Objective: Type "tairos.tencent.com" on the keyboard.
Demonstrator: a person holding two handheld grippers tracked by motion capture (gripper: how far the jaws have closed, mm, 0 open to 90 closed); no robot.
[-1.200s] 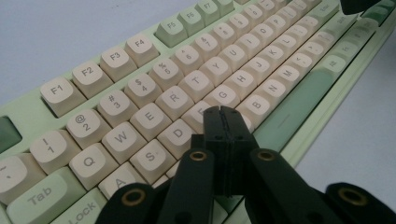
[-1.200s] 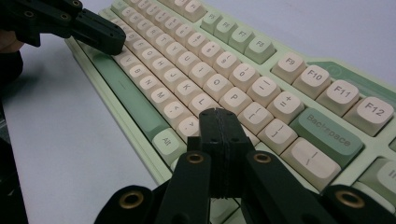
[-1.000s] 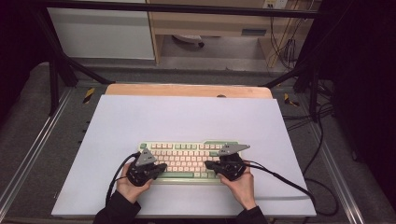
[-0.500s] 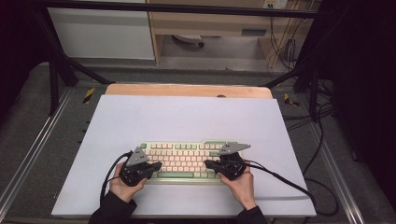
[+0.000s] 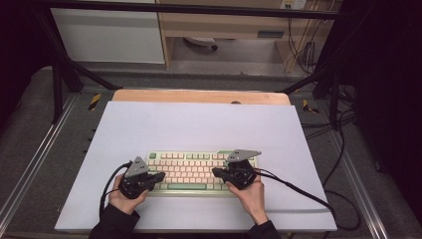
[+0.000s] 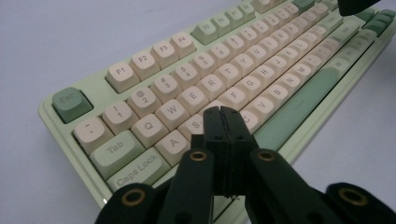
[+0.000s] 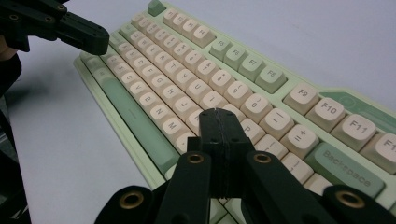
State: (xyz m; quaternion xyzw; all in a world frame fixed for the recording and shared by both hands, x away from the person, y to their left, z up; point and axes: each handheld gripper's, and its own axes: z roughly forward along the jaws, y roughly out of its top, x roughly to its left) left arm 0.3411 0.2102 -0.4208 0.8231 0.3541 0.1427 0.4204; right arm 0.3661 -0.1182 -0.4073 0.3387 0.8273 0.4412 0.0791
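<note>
Keyboard (image 5: 194, 172), pale green w/ cream keycaps, lay flat on the white table (image 5: 199, 124), near the front edge, long side facing the person. Both hands at it, 1 per end.

L gripper (image 6: 223, 112): jaws pressed tight together, nothing between them, tip poised over the home row around S/D, by the Caps Lock end. In the high view it sat at the keyboard's left end (image 5: 158, 176).

R gripper (image 7: 215, 114): jaws also fully closed, empty, tip over the keys right of M, below the O/P area. High view put it at the right end (image 5: 217, 172).

Judged step: typing w/ closed jaw tips as 2 fingers. Couldn't tell if either tip actually touched a key.

To do it well: keep jaws closed so the tip stays narrow, come straight down on 1 cap's centre, light press, lift clear before shifting sideways. Tip looked about as wide as a cap, so off-centre hits would likely catch a neighbour.
</note>
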